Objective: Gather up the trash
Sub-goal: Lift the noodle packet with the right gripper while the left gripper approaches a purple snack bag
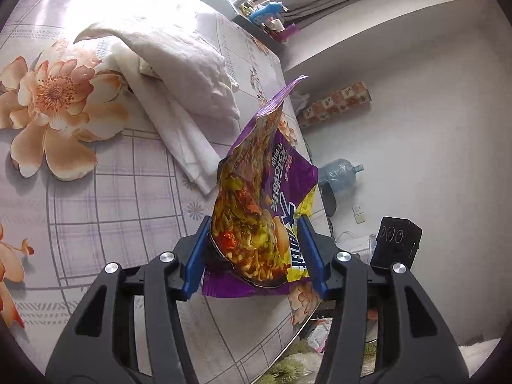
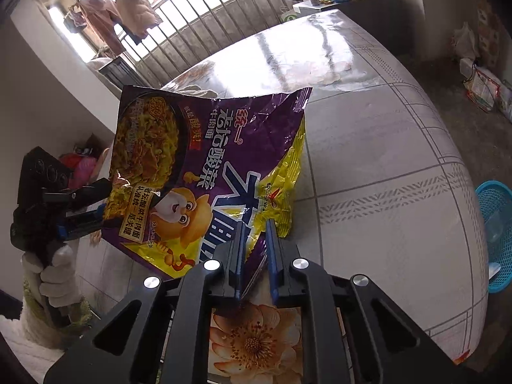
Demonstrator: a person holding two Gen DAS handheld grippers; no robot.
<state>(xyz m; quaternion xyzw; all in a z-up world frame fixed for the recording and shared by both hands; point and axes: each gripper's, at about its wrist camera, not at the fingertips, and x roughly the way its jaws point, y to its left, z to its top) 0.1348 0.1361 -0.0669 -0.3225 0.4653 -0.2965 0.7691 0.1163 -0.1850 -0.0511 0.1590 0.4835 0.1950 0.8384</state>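
The purple and yellow noodle packet (image 2: 204, 172) hangs in the air above the table (image 2: 384, 147), stretched between both grippers rather than lying on the cloth. The right gripper (image 2: 256, 252) has its blue pads drawn close together on the packet's lower corner, with crinkled foil pinched between them. The left gripper (image 1: 256, 249) stands wider, its blue pads pressed against either side of the packet's bowed lower part, so it appears to be gripping the bag across its width; in the right wrist view the same gripper (image 2: 92, 214) meets the packet's left edge, held by a white-gloved hand (image 2: 57, 275). The packet's long axis runs away from the left gripper, up toward its torn, curled top. The coming move likely turns on the blue mesh basket (image 2: 496, 233), which sits beyond the table's right edge, on the right gripper's side and well apart from the packet; the right arm seems the nearer one. The packet is thin, glossy, creased film, apparently empty and floppy. The table wears a smooth, shiny, flower-printed cover, and a soft white cloth (image 1: 179, 64) lies heaped on it beyond the packet.
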